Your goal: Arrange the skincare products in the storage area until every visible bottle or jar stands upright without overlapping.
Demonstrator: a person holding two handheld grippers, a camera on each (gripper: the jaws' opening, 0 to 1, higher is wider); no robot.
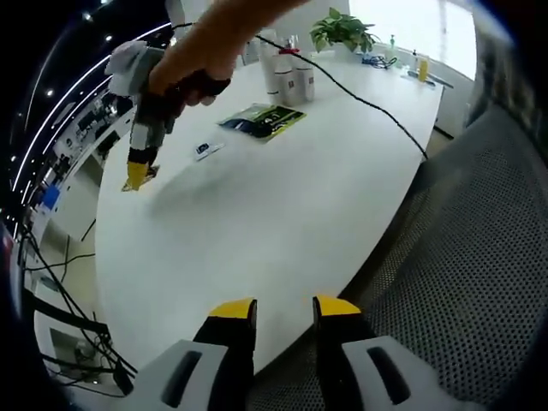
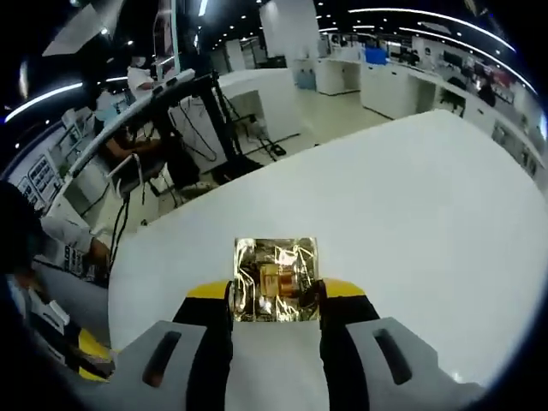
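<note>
**Still early: one gold packet in hand, bottles waiting at the far end**

Your right gripper (image 2: 276, 295) has its jaws closed on a crinkled gold foil packet (image 2: 276, 278), held just above the white counter (image 2: 411, 223). In the left gripper view that same gripper (image 1: 137, 175) hangs over the counter's left part, gold showing at its tip. The white bottles (image 1: 287, 77) stand upright in a close cluster at the far end, near a potted plant (image 1: 342, 30); whether any touch, you cannot tell from here. A green-and-black flat pack (image 1: 264, 120) and a small sachet (image 1: 208, 149) lie flat between the bottles and your right gripper (neither is standing). By my reading, most of the arranging is left.

Your left gripper (image 1: 284, 312) holds nothing, jaws parted narrowly, right at the counter's near rim with a grey mesh chair (image 1: 479, 257) beside it. Open counter is plentiful in the middle. Mind the black cable (image 1: 368, 103) trailing across towards the right edge.
</note>
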